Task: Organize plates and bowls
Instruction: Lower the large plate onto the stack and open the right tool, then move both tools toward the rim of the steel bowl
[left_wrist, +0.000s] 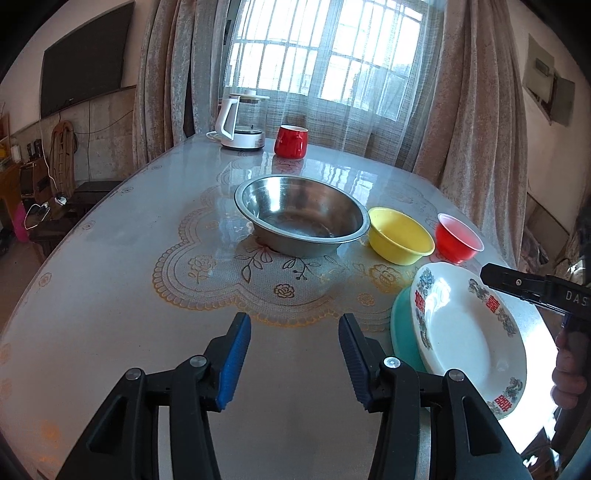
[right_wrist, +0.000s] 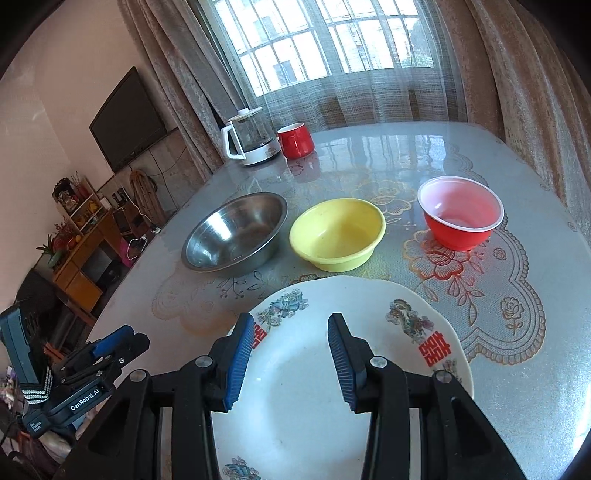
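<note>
The plate (right_wrist: 314, 387) lies atop a teal dish (left_wrist: 404, 332) at the desk's (left_wrist: 110, 295) near edge, directly beneath the released right hand-held gripper (right_wrist: 291, 354); from the left hand-held gripper (left_wrist: 295, 354), also released, it sits at three o'clock.

Three bowls in a row mid-bench, plates nearer, kettle and mug far.

Metal bowl (right_wrist: 234, 234) left, plastic bowl (right_wrist: 338, 233) middle, small bowl (right_wrist: 460, 212) right. Patterned plate (right_wrist: 295, 387) by near edge, on another plate (left_wrist: 402, 332). Kettle (right_wrist: 249, 138) and mug (right_wrist: 295, 140) side by side at far edge of bench (right_wrist: 517, 369).
</note>
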